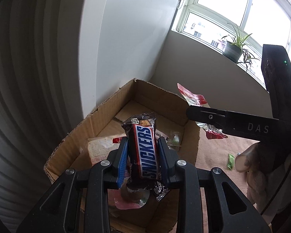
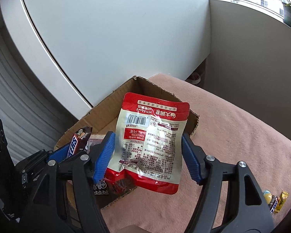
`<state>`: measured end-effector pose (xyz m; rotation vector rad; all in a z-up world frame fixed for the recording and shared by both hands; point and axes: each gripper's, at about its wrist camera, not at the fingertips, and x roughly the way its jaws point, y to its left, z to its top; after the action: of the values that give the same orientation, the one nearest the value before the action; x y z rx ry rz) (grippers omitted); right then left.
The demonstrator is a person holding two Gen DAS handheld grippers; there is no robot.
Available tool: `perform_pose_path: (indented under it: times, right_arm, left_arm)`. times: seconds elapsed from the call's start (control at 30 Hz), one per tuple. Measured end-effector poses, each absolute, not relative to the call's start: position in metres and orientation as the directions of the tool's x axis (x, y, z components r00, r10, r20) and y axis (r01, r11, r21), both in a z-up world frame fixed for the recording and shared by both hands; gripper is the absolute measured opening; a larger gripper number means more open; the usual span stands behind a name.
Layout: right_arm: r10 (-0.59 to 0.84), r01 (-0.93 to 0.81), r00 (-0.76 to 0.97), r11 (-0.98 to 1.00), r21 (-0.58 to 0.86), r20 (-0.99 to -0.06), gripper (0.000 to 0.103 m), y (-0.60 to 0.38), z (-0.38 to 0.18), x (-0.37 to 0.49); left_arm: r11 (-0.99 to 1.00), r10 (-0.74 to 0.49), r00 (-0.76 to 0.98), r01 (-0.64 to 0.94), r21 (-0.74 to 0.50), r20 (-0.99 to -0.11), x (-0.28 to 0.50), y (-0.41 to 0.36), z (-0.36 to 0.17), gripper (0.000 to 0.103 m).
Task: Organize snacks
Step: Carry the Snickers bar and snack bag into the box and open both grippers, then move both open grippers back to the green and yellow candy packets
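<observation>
While several packets are already lying in the cardboard box (image 1: 99, 114), left gripper (image 1: 143, 145) is clamping a Snickers bar (image 1: 145, 149) above it, right gripper (image 2: 147, 149) is gripping a red pouch (image 2: 153, 136) over it; loose candies (image 2: 275, 202) beside the box are still waiting.

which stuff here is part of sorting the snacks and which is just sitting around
Job: Snickers bar in left gripper; red snack pouch in right gripper; cardboard box; loose candies.
Lying about: potted plant; window.
</observation>
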<state>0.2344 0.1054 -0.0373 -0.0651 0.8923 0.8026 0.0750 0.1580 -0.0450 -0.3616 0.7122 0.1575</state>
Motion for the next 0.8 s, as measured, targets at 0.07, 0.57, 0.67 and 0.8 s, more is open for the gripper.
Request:
perform_pose_path:
  times: [0.07, 0.57, 0.67, 0.8]
  right_arm:
    - [0.59, -0.643, 0.371, 0.72, 0.259, -0.717, 0.072, 0.107, -0.037, 0.235]
    - [0.597, -0.635, 0.414, 0.73, 0.251, -0.688, 0.083, 0.083, -0.021, 0.228]
    - [0.588, -0.636, 0.429, 0.736, 0.233, -0.686, 0.083, 0.072, -0.019, 0.222]
    - [0.58, -0.623, 0.442, 0.747, 0.231, -0.684, 0.083, 0.051, -0.018, 0.216]
  left_arm:
    - [0.926, 0.016, 0.75, -0.261, -0.274, -0.662, 0.075, 0.157, -0.045, 0.036]
    - [0.922, 0.023, 0.767, -0.265, -0.284, -0.641, 0.062, 0.155, -0.035, 0.048]
    - [0.922, 0.015, 0.772, -0.256, -0.289, -0.636, 0.065, 0.152, -0.034, 0.048]
    - [0.921, -0.021, 0.778, -0.229, -0.315, -0.627, 0.065, 0.142, -0.033, 0.048]
